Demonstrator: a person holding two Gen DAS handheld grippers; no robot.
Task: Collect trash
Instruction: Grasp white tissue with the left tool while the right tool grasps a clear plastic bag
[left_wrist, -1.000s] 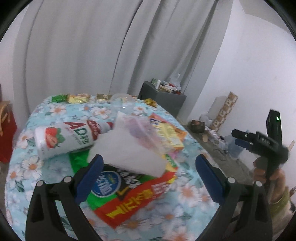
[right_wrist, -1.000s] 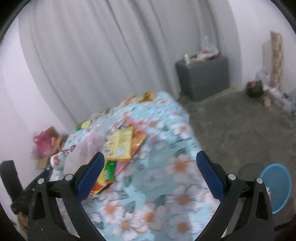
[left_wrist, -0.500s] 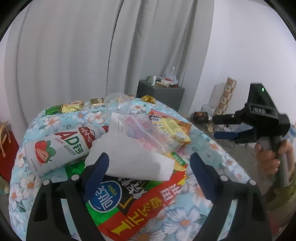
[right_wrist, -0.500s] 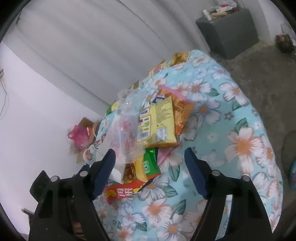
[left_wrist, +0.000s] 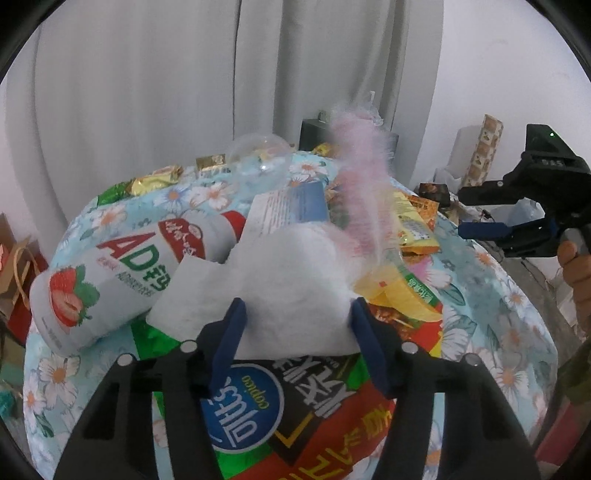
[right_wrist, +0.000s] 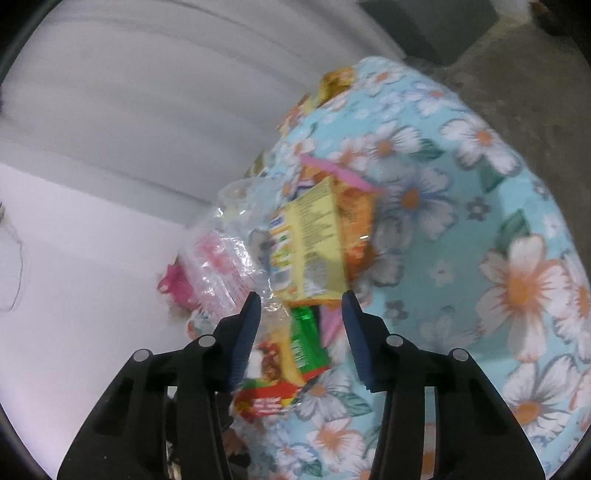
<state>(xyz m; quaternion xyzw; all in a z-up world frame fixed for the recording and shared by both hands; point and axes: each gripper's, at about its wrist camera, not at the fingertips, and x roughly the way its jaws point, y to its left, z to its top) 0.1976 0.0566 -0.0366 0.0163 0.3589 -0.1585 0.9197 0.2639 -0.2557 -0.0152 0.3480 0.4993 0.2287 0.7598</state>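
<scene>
Both sets of tongs have dropped toward the pile and narrowed from wide open a second ago, so the pick-up looks about to start, though nothing is collected yet.

The left gripper (left_wrist: 297, 325) is closing, its blue jaws now about half apart on either side of the white tissue (left_wrist: 291, 280); I can't see the pads pressing it, so it reads as not yet gripped. The tissue lies on top of the big red and green snack bag (left_wrist: 295, 417) at the near edge of the flowered tablecloth (left_wrist: 517, 332). Beside it on the left lies the strawberry drink bottle (left_wrist: 110, 280) on its side, and a clear pink-printed plastic bag (left_wrist: 362, 192) sticks up behind, blurred.

The right gripper (right_wrist: 300, 325) is closing too, jaws about half apart and empty, lined up over the green wrapper (right_wrist: 306, 343) and the yellow packet (right_wrist: 314, 240) nearer the middle of the cloth. In the left view it hangs off the right edge, a hand (left_wrist: 576, 273) on its handle.

Small gold wrappers (left_wrist: 155, 181) line the far edge.
</scene>
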